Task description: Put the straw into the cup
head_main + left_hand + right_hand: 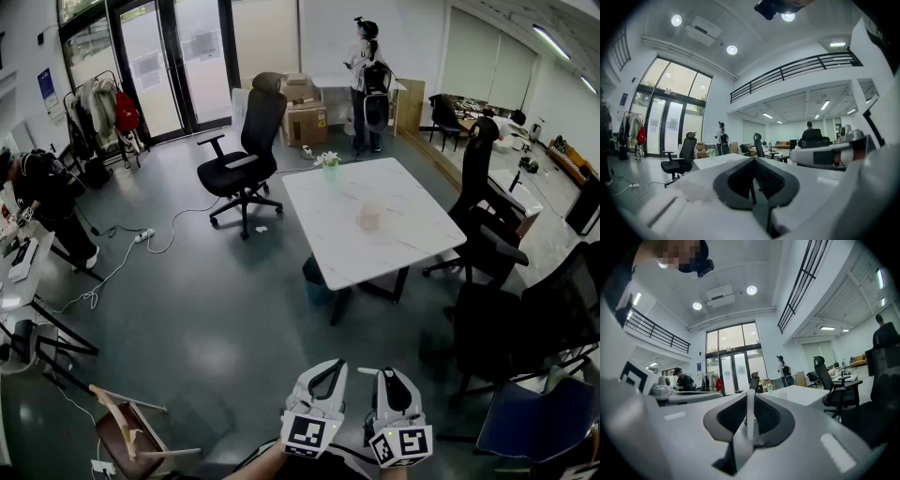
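A pale translucent cup (369, 217) stands on the white table (394, 253), right of its middle and far ahead of both grippers. My right gripper (386, 373) is low in the head view, held level, and shut on a thin white straw (750, 416). The straw stands upright between the pads in the right gripper view, and its end pokes out to the left (367, 371) in the head view. My left gripper (328, 366) is just beside it, jaws shut with nothing between them (752, 177).
A small green-topped thing (330, 163) sits at the table's far edge. Black office chairs stand at the far left (246, 150) and along the right (487, 234). A cable (122, 258) trails over the grey floor. A person (366, 80) stands at the back, another person (42, 197) at the left.
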